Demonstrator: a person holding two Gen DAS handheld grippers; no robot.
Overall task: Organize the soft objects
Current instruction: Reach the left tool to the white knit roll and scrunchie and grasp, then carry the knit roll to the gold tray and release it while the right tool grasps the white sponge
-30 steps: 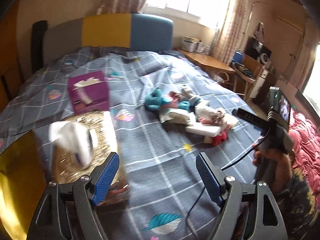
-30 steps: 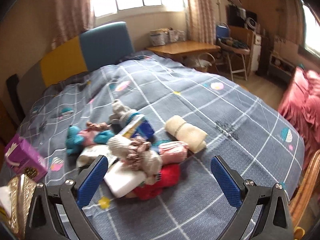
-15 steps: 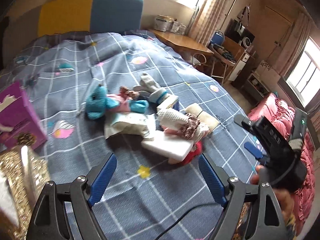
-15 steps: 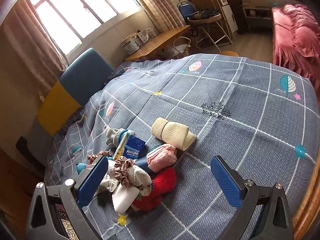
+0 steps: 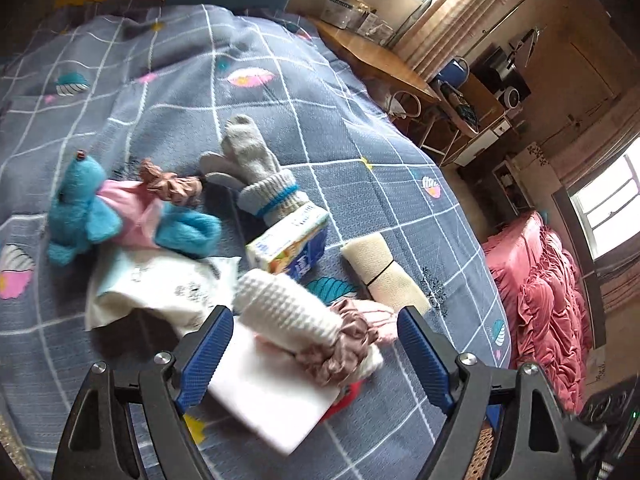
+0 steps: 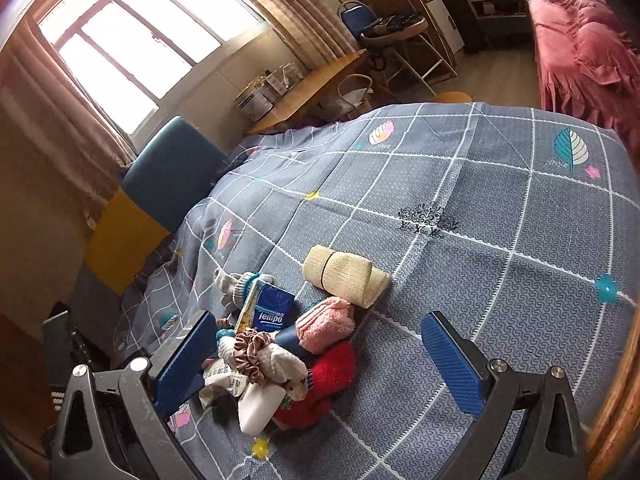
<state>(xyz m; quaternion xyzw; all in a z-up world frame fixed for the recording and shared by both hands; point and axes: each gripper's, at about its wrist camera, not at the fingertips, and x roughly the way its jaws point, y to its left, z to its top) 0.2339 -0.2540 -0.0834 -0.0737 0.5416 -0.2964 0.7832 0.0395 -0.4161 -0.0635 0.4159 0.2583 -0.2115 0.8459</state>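
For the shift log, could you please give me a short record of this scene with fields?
surface: bed with grey checked quilt
pile: soft items heaped together on the quilt
items: blue plush toy; grey sock; tissue pack; beige roll; brown scrunchie; red plush item
left tool: open, over the white knit piece
right tool: open, holding nothing
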